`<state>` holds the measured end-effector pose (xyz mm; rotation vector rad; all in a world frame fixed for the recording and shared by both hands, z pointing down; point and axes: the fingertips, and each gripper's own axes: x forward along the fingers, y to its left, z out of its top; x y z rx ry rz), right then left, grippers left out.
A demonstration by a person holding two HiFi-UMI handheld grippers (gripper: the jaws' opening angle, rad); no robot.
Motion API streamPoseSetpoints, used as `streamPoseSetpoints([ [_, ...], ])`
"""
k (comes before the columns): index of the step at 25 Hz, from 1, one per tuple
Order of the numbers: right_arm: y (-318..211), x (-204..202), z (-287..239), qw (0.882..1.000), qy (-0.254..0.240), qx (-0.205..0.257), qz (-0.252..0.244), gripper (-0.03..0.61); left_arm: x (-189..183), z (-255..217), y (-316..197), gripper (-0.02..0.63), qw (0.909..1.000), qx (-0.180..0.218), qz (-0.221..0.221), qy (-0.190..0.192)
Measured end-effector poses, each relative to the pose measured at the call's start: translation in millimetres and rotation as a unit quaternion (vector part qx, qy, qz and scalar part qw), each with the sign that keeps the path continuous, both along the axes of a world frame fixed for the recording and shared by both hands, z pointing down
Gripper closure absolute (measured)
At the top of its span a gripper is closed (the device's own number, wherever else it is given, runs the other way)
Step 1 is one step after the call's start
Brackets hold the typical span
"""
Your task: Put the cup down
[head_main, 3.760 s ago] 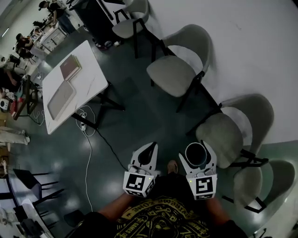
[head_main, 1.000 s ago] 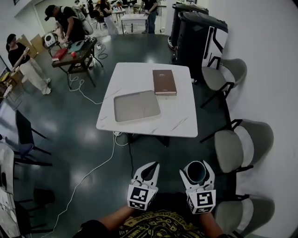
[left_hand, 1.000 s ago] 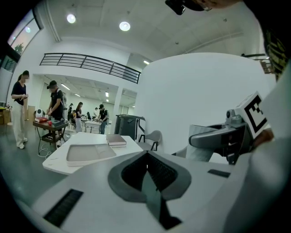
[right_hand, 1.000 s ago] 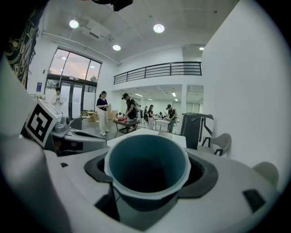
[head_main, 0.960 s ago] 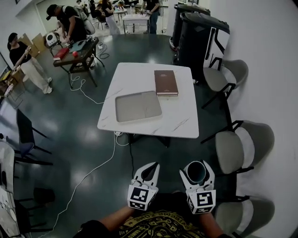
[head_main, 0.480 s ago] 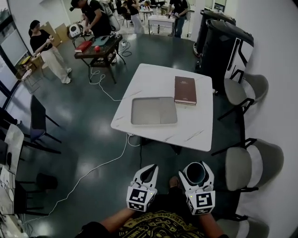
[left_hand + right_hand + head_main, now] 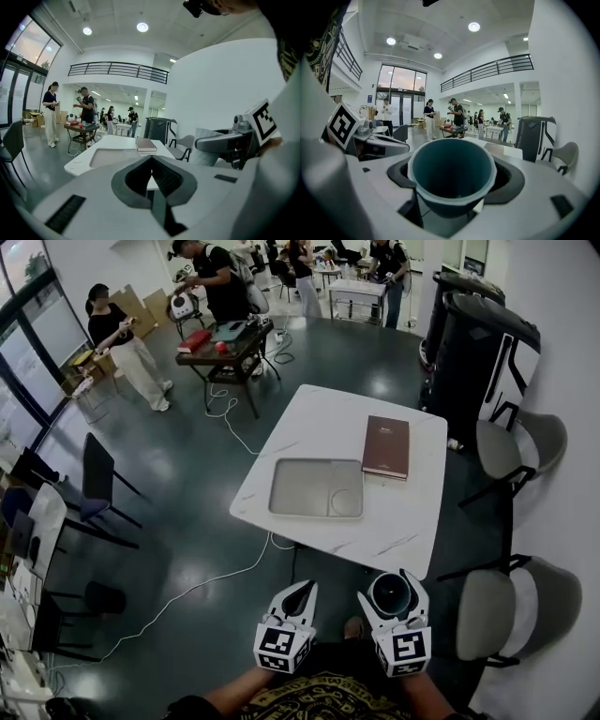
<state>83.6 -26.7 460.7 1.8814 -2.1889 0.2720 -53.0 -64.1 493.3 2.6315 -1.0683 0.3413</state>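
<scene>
So far nothing is done: the cup (image 7: 452, 174) is not yet down on anything. My right gripper (image 7: 392, 577) carries it in the air, the jaws spread wide around its body with one pad pressed on each side. Its open mouth faces up toward me, and it looks empty. My left gripper (image 7: 307, 588) hangs just beside it with its jaws pressed together on nothing.

Both tools are over the dark floor, short of the near edge of the white table (image 7: 398, 532), so I judge the carry is only partly done. On the tabletop a grey tray (image 7: 317, 488) lies toward the left side and a brown book (image 7: 386, 446) lies just beside it toward the far right corner. The near right corner is bare, and I judge it the likeliest spot.

What is left, as I see it, is to reach over that edge, lower the cup until its base rests on the tabletop, and let the jaws go.
</scene>
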Motion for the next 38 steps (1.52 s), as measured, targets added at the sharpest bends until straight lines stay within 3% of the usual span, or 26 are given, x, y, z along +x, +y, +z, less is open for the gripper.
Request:
streamPoseSetpoints([
  [10, -38.4, 40.6, 5.9, 0.998, -0.002, 0.008, -0.055, 0.204, 28.0, -3.8, -21.7, 0.603, 0.9984, 0.0, -0.055, -0.011],
  [23, -57.0, 49.0, 11.2, 0.994, 0.001, 0.008, -0.105, 0.204, 38.3, -4.3, -22.9, 0.603, 0.9954, 0.0, -0.095, -0.014],
  [38, -111.1, 40.6, 16.6, 0.996, 0.012, 0.003, -0.092, 0.205, 39.8, 8.7, -82.5, 0.603, 0.9972, -0.002, -0.074, -0.004],
])
